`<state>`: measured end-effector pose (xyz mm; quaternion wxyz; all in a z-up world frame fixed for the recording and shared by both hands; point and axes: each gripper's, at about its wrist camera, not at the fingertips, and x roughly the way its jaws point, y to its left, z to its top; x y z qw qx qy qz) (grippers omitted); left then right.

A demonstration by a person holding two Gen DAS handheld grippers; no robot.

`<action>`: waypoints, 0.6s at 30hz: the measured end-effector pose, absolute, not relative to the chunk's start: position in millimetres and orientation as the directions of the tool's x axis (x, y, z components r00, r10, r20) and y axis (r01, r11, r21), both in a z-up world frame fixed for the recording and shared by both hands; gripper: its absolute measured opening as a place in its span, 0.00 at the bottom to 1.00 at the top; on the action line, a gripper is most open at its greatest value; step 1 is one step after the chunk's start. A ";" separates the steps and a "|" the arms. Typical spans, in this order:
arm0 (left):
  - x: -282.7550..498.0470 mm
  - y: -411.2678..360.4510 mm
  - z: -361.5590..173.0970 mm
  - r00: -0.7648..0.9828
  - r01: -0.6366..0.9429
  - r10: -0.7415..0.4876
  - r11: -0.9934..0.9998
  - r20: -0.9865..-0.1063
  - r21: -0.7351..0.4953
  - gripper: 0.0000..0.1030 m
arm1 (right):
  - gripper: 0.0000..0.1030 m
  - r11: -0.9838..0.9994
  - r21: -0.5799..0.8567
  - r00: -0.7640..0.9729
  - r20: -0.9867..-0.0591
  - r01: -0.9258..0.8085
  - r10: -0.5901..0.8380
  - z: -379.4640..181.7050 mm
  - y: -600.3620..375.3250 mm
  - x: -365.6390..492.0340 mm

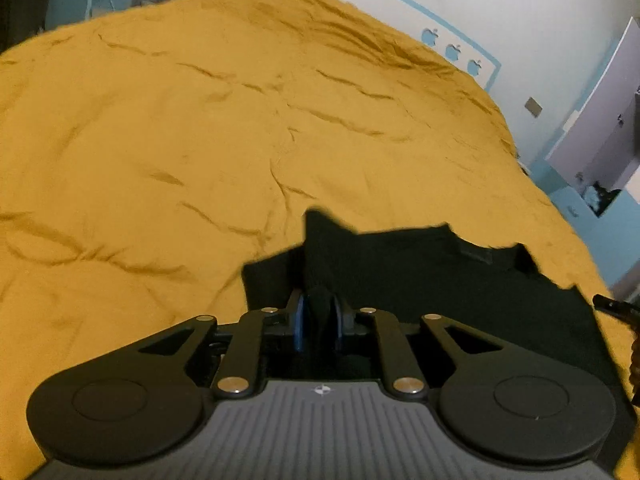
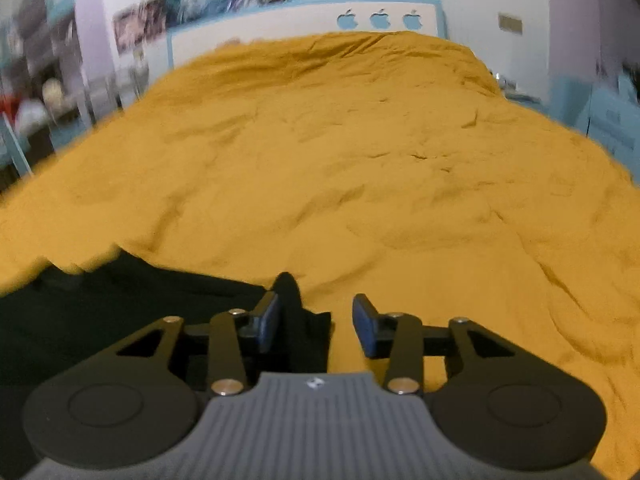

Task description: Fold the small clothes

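Note:
A black garment point(image 1: 440, 276) lies on the mustard-yellow bedspread point(image 1: 200, 140) at the near edge of the bed. My left gripper point(image 1: 319, 312) is shut on a raised fold of the black garment, which stands up between its blue pads. In the right wrist view the same black garment point(image 2: 100, 312) spreads to the lower left. My right gripper point(image 2: 316, 322) is open, with a peaked corner of the garment just inside its left finger point(image 2: 269, 320). The right gripper's tip point(image 1: 612, 306) shows at the far right of the left wrist view.
The yellow bedspread point(image 2: 360, 160) is wrinkled and covers the whole bed. A white headboard with blue apple shapes point(image 2: 380, 20) stands at the far end. Furniture and shelves point(image 2: 32, 100) stand along the left side, and a white door point(image 1: 600, 120) on the right.

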<state>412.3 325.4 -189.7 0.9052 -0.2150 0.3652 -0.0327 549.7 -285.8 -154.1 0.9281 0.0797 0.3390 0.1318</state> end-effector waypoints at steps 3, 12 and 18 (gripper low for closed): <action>382.2 336.6 -172.2 0.701 -0.070 -0.267 0.897 -0.662 -0.436 0.17 | 0.57 0.891 0.401 0.689 -0.585 -0.214 0.428 -131.3 -324.7 497.3; 243.2 348.2 -176.4 0.698 -0.054 -0.414 0.783 -0.584 -0.620 0.42 | 0.68 0.899 0.398 0.592 -0.685 -0.184 0.425 -152.9 -374.4 392.5; 239.3 340.5 -196.6 0.693 -0.095 -0.426 0.746 -0.582 -0.659 0.42 | 0.66 0.876 0.449 0.576 -0.675 -0.176 0.462 -163.3 -358.7 391.8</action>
